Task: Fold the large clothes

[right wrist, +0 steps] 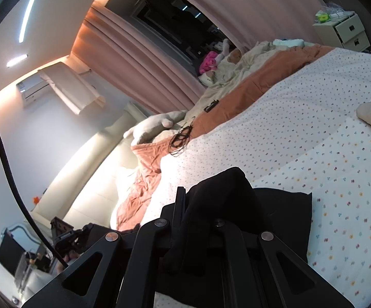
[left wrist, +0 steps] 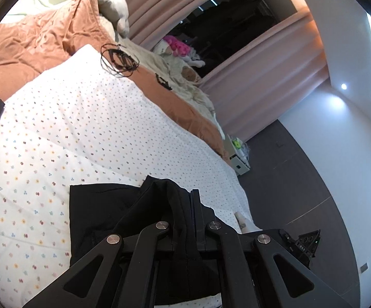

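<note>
A black garment [left wrist: 103,205] is bunched between the fingers [left wrist: 193,200] of the left gripper [left wrist: 191,205], which clench it, while its flat part spreads left of them over the dotted white quilt [left wrist: 70,128]. The right gripper [right wrist: 185,200] likewise pinches a fold of the same garment, the rest lying right of its fingers. Beyond both, an orange blanket [left wrist: 31,43] crosses the bed, with coiled black cords [left wrist: 118,60] at its edge.

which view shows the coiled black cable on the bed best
The left wrist view: the cable sits large and sharp there, its loops distinct where the dotted quilt meets the orange blanket. In the right wrist view it is smaller and its loops blur together.
</note>
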Demonstrator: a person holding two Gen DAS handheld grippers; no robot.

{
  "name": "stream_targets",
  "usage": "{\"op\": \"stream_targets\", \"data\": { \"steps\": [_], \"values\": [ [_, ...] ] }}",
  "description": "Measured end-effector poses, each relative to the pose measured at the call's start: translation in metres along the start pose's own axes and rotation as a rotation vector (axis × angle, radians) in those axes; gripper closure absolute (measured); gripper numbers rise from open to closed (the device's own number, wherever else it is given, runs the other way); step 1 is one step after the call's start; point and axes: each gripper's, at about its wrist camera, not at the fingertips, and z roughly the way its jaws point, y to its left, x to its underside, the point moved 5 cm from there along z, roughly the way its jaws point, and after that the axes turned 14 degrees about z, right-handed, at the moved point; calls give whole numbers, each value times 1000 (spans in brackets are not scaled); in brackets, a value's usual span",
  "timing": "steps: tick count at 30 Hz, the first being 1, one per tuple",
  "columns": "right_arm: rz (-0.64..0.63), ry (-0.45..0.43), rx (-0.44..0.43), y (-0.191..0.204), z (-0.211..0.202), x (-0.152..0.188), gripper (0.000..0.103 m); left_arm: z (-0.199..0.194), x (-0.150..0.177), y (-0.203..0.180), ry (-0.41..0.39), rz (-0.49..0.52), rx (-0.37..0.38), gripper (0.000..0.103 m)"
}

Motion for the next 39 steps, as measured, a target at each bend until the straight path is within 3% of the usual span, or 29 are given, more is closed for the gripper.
{"op": "stream_targets", "data": {
  "steps": [16,18,19,20,21,22,23,24,27,33,39],
  "values": [
    [67,59,202,-82,103,-18,96,115,17,98,168,-117,-107,100],
    [69,59,256,-92,113,-20,91,127,19,108,196,-139,-102,95],
    [74,60,289,-98,118,-22,79,133,20,114,215,-155,-109,85],
    [83,56,318,-103,121,-23,67,135,20,119,221,-167,-116,66],
    [89,42,342,-106,121,-25,39,136,19,122,212,-174,-118,55],
    [92,7,366,-110,119,-27,23,134,17,125,196,-175,-130,32],
    [90,-18,377,-110,115,-30,20,130,16,127,179,-171,-159,14],
    [90,-26,379,-111,114,-31,20,123,15,129,154,-163,-193,10],
    [111,-21,368,-115,106,-30,20,112,19,135,146,-169,-218,9],
    [105,5,426,-127,88,-16,20,92,51,139,189,-156,-280,10],
    [82,51,489,-135,65,7,20,77,92,145,258,-163,-316,23]
  ]
}}
